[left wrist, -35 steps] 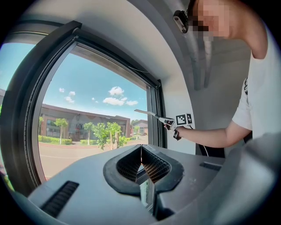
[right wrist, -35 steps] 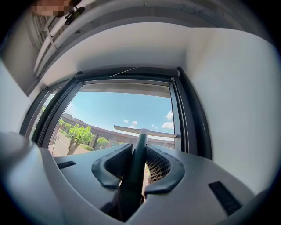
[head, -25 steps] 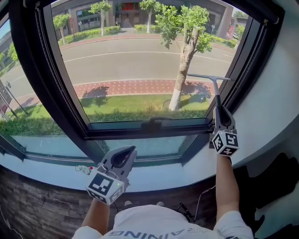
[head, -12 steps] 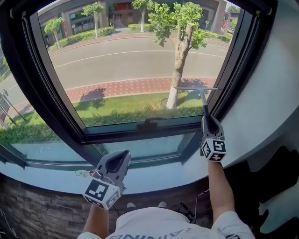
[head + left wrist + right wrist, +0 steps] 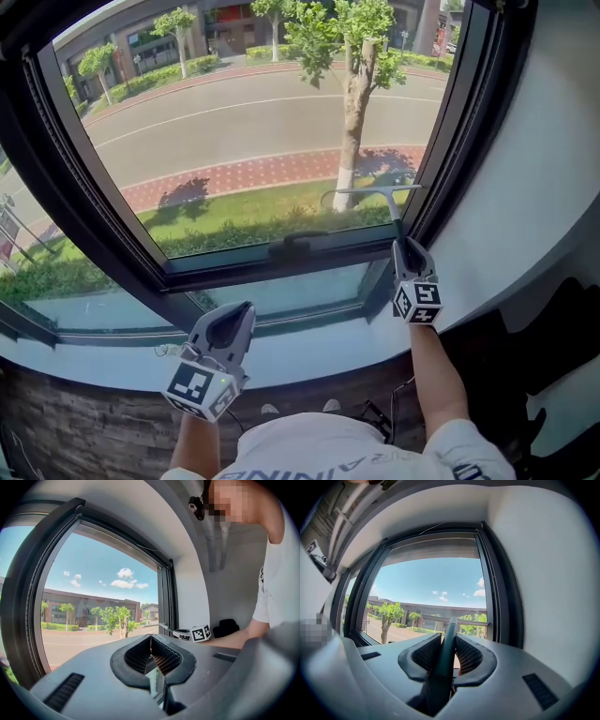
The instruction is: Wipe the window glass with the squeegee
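While the left tool (image 5: 236, 319) sits closed and empty, the right tool (image 5: 406, 247) clamps the squeegee (image 5: 375, 191) handle.

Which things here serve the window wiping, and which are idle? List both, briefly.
In use: black-handled squeegee with thin metal blade; large black-framed window glass; right gripper, shut on the handle.
Idle: left gripper, shut and empty; black object on the floor at right.

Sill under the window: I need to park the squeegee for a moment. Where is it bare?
Bare: the sill between the left gripper and the right forearm, and left of the small object. Crowded only around that object and the left gripper.
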{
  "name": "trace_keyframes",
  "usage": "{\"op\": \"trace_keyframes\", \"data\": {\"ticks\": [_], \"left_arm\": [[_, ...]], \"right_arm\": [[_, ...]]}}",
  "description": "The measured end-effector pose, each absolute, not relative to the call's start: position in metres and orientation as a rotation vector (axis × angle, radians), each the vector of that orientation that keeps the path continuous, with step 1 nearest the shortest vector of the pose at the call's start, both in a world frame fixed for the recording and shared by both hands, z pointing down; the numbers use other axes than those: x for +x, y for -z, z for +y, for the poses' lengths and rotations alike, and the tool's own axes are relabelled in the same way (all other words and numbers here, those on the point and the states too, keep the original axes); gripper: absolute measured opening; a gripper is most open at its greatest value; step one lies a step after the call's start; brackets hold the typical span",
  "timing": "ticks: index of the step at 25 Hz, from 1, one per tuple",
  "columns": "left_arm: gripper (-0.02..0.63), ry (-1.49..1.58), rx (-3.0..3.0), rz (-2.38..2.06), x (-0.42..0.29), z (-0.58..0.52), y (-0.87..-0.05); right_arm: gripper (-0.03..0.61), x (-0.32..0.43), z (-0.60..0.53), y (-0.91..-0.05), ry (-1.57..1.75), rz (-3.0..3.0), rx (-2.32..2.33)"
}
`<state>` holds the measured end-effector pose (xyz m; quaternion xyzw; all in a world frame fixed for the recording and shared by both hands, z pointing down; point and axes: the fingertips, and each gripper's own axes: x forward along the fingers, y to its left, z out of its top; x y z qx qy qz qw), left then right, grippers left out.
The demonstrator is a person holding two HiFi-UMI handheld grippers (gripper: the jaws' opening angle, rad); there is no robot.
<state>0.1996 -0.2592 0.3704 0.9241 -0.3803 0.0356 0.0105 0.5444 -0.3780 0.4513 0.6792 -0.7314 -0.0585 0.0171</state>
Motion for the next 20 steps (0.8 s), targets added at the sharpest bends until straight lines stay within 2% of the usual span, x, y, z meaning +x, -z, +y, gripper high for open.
{"op": "trace_keyframes", "data": {"ticks": [20], "left_arm": [[0.017, -0.15, 2.846, -1.213, 0.199, -0.254, -0.379]], "right_arm": [[0.1, 0.548, -0.374, -0.5, 0.119, -2.264, 2.085]]}}
